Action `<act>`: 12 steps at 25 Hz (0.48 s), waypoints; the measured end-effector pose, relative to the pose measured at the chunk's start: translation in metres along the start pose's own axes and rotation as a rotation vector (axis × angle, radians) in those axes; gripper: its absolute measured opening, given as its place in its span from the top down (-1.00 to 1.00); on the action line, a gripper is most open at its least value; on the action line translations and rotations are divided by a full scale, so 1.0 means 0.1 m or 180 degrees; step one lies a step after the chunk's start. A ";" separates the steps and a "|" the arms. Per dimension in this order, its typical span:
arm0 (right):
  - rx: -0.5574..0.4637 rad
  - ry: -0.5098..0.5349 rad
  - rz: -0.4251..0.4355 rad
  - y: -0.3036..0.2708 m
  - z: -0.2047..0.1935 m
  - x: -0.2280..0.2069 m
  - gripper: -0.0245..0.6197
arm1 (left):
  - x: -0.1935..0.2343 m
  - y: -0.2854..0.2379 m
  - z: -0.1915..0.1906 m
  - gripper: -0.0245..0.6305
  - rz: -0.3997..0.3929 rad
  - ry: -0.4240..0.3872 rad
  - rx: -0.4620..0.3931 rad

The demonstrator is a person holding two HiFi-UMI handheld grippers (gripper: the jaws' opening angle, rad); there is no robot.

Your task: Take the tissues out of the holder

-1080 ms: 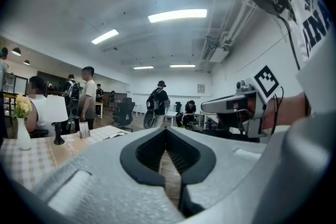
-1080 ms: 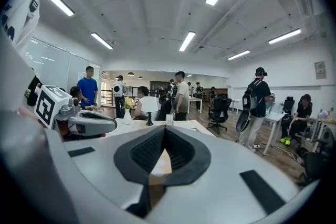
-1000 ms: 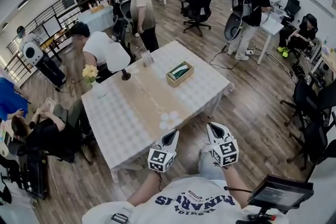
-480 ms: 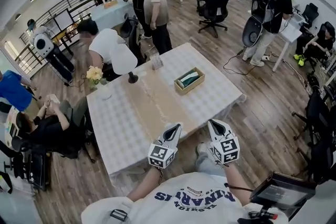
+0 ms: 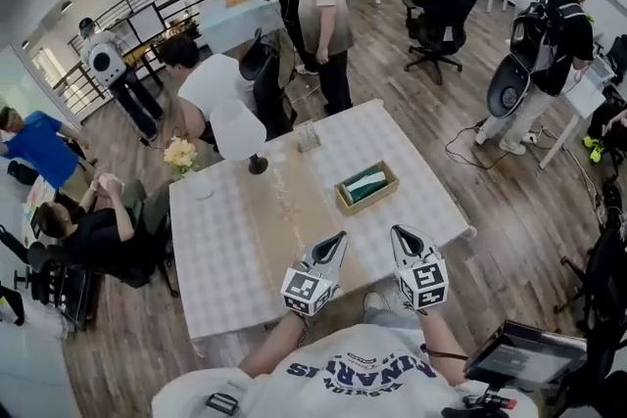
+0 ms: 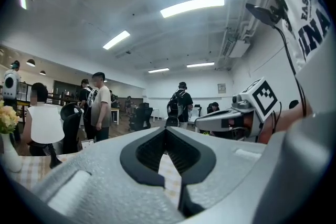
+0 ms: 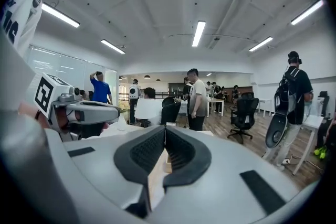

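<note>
2 grippers, both w/ jaws together: tips meet and nothing sits btwn the pads in either gripper view. Your left gripper (image 5: pixel 335 242) and right gripper (image 5: pixel 404 235) hang side by side at the near edge of the table (image 5: pixel 211 250), apart from each other, both aimed out across it. Each one's marker cube sits back toward your chest.

The holder (image 5: pixel 367 188) is a shallow wooden tray on the checked cloth, on the right half of the table, just right of the beige runner (image 5: pixel 284 210). It lies past both sets of tips and well apart from them, closer to your right gripper's line than your left's. The tissues (image 5: pixel 364 183), a green-and-white pack, lie flat inside it, angled w/ the tray.

On the table's far-left part: 1 white lamp (image 5: pixel 238 130), yellow flowers (image 5: pixel 180 153) at the far-left corner, and a small card stand (image 5: pixel 308 137) near the far edge.

Around the table: 1 person in a white top (image 5: pixel 211 85) bent at the far side, 1 in a beige shirt (image 5: pixel 324 7) standing behind, 1 w/ a backpack (image 5: pixel 549 34) off to the right. A black office chair (image 5: pixel 441 15) stands on the wood floor beyond.
</note>
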State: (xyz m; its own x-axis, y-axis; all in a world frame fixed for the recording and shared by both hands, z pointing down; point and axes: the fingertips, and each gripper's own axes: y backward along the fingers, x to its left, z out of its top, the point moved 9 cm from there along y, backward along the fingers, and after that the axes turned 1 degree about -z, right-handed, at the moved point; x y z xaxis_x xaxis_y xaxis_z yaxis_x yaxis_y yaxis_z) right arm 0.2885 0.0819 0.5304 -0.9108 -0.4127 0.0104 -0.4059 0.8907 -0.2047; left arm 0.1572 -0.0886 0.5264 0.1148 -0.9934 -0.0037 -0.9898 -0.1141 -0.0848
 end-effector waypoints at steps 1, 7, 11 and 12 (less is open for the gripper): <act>-0.0002 -0.0001 0.0037 -0.11 0.02 -0.11 0.90 | 0.05 -0.09 0.02 0.92 0.0050 0.0011 0.0022; 0.0021 -0.0021 0.0227 -0.70 0.06 -0.62 0.90 | 0.30 -0.46 0.05 0.92 0.0355 0.0106 0.0182; 0.0035 -0.0008 0.0348 -0.97 0.00 -0.79 0.90 | 0.37 -0.62 0.04 0.92 0.0524 0.0165 0.0216; 0.0047 -0.0031 0.0397 -1.04 -0.01 -0.79 0.90 | 0.39 -0.62 0.05 0.92 0.0556 0.0165 0.0223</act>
State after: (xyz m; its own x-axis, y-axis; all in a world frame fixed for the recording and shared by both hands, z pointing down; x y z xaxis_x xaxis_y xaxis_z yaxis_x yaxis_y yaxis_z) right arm 0.4024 0.0219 0.5520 -0.9534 -0.3007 -0.0254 -0.2883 0.9324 -0.2181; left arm 0.2238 -0.1201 0.5270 -0.0646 -0.9976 0.0267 -0.9859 0.0597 -0.1565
